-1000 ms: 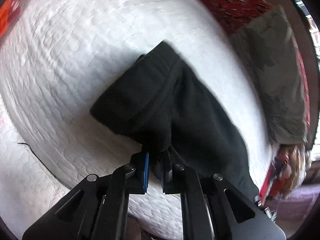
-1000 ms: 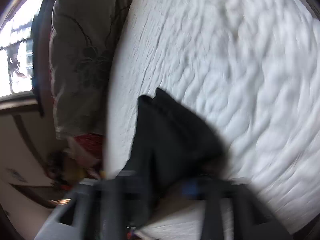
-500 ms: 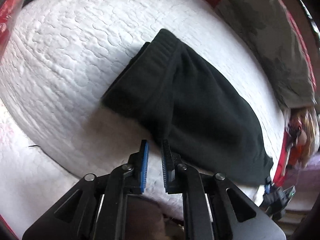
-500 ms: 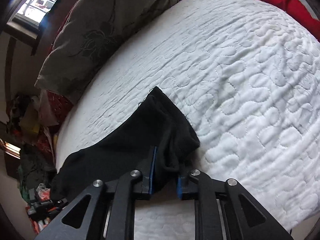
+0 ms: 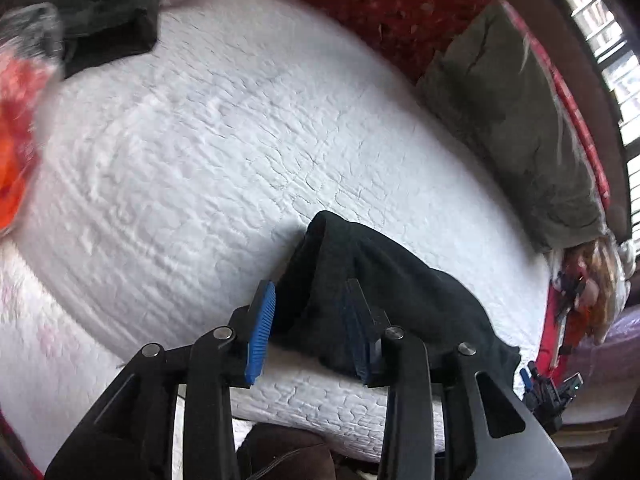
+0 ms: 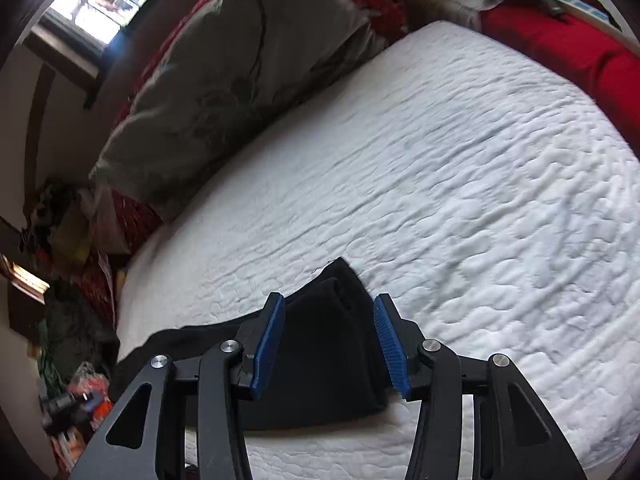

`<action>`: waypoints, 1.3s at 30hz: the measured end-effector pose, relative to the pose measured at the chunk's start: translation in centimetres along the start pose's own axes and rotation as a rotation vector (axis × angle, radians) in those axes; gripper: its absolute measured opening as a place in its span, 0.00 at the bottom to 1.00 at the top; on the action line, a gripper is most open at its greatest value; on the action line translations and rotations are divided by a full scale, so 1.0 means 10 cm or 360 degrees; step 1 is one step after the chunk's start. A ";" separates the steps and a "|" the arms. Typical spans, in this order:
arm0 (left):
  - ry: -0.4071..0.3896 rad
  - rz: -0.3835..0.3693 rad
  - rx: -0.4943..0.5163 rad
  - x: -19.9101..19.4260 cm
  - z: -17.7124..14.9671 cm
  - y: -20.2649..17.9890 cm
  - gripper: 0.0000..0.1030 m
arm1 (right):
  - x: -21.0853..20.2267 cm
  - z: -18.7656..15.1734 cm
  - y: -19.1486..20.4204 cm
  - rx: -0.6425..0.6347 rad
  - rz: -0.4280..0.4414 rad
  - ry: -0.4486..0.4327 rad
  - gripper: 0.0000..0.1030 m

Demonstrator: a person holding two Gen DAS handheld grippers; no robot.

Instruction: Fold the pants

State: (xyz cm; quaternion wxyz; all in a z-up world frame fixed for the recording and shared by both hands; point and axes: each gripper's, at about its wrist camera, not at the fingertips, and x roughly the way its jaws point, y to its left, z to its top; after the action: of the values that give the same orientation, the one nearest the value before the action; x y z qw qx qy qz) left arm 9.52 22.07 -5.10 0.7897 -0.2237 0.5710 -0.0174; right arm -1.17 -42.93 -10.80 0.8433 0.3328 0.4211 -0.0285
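1. Left wrist view: my left gripper (image 5: 310, 330) has just been opening, and its two blue pads (image 5: 261, 328) now stand apart with nothing pinched between them. The black pants (image 5: 400, 300) lie folded on the white quilted mattress (image 5: 240, 140), close to its near edge, and I see them through the gap between the jaws, below the pads and not touching them as far as I can tell.
2. In the same view the pants stretch from a rounded end just beyond my fingertips away to the right, where the far end reaches the mattress's right edge. The picture is somewhat blurred.
3. Also here: a grey-green pillow (image 5: 516, 128) lies along the far right side of the mattress, on a red patterned cover (image 5: 384, 12). A dark heap of clothes (image 5: 100, 8) sits at the far left corner, with something orange (image 5: 16, 132), too blurred to name, at the left edge.
4. Right wrist view: my right gripper (image 6: 330, 346) has also just been opening, and its pads (image 6: 392, 344) are spread wide and hold nothing. The folded pants (image 6: 324, 360) lie flat on the mattress (image 6: 460, 180) beneath the gap, with one squared corner pointing to the far side and the rest running off to the left along the near edge.
5. The same pillow (image 6: 232, 80) shows at the far left, below a bright window (image 6: 104, 4). A red cushion (image 6: 560, 48) borders the mattress at the far right, and cluttered things (image 6: 72, 380) lie on the floor at the left.
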 end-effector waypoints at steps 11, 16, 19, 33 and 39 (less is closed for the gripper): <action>0.0124 0.0038 0.0160 0.32 0.14 -0.38 0.45 | 0.25 0.14 0.02 -0.0054 -0.0015 0.0085 0.48; 0.0071 0.0164 0.0173 0.43 0.08 -0.45 0.33 | 0.43 0.09 0.18 -0.0217 -0.0077 0.0145 0.32; 0.0040 0.0197 0.0106 0.42 0.04 -0.44 0.19 | 0.52 0.05 0.30 -0.0411 -0.0276 0.0159 0.12; 0.0026 0.0227 0.0099 0.48 -0.01 -0.25 0.21 | 0.51 0.14 0.08 -0.0252 -0.0369 0.0046 0.13; -0.0039 -0.0102 -0.0170 -0.01 0.01 0.22 0.30 | 0.11 0.15 0.02 -0.0096 -0.0290 -0.0047 0.35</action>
State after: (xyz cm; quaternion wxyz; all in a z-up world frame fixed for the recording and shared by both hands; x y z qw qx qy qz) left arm 9.06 24.10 -5.84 0.7826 -0.2840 0.5539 -0.0095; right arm 0.61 -43.41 -10.87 0.8529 0.2670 0.4379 -0.0973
